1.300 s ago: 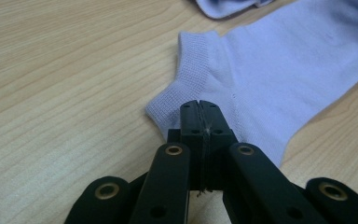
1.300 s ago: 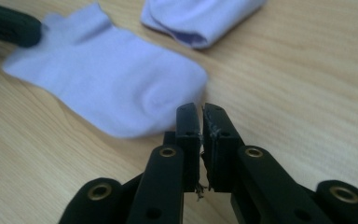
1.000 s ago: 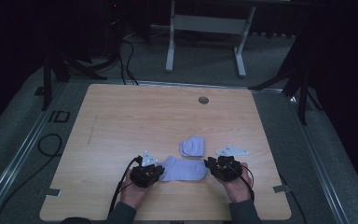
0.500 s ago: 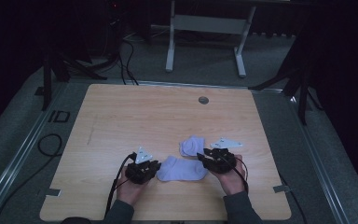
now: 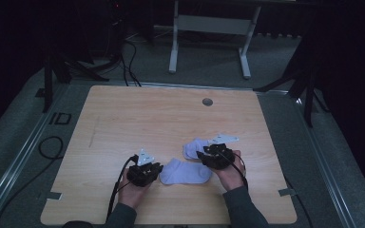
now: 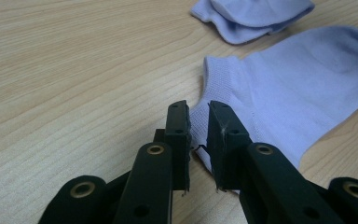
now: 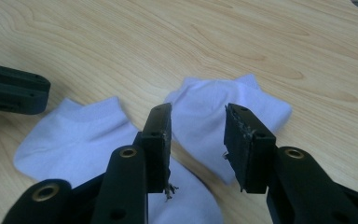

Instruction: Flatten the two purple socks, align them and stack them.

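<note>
Pinching the cuff edge of the near sock (image 6: pixel 284 93), the left gripper (image 6: pixel 198 140) held thinly. The right gripper (image 7: pixel 198 140), jaws just spread and empty, hovered over the far sock (image 7: pixel 228 112). Any tug could slip the cuff free.

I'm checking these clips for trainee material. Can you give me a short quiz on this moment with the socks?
1. What colour are the flat sock and the folded sock?
2. True or false: a mug stands on the table.
3. Which part of the flat sock lies at the left gripper? A toe, B cuff edge, C sole middle.
Key: 1 light purple; 2 false; 3 B.
</note>
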A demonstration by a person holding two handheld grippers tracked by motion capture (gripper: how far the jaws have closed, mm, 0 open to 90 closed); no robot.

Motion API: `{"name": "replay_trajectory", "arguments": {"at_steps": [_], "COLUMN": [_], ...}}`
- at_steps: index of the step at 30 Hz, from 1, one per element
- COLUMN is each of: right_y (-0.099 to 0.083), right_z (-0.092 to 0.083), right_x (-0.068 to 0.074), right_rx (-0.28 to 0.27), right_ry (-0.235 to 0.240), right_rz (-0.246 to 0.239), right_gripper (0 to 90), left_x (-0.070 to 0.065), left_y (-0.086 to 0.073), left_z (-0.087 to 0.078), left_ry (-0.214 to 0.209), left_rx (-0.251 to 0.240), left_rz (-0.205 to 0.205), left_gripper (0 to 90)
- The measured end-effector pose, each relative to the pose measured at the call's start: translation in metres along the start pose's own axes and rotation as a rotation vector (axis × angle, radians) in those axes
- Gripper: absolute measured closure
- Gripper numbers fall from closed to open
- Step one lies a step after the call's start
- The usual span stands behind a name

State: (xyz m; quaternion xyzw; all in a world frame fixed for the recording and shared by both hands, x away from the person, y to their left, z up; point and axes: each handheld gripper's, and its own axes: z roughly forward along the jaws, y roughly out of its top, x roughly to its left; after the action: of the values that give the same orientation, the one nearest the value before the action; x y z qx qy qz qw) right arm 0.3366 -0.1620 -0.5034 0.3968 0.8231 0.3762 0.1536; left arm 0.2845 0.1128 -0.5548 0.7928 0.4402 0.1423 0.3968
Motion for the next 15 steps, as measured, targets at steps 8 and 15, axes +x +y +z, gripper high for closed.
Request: {"name": "replay_trajectory", "arguments": {"at_steps": [8, 15], "right_y": [0.013, 0.02], "right_z": [0.014, 0.034], "right_x": [-0.003, 0.001], "right_rx": [0.035, 0.087], "right_ry": [0.015, 0.029], "right_rz": [-0.011, -0.031], "right_gripper": [64.1, 75.5], "left_x": [0.0, -0.001], "left_y": [0.0, -0.001], "left_z": [0.0, 0.001], "left_ry": [0.003, 0.004], "left_rx": [0.001, 0.002], "left_rz": [0.002, 0.004], "left_gripper": [78.3, 78.3]}}
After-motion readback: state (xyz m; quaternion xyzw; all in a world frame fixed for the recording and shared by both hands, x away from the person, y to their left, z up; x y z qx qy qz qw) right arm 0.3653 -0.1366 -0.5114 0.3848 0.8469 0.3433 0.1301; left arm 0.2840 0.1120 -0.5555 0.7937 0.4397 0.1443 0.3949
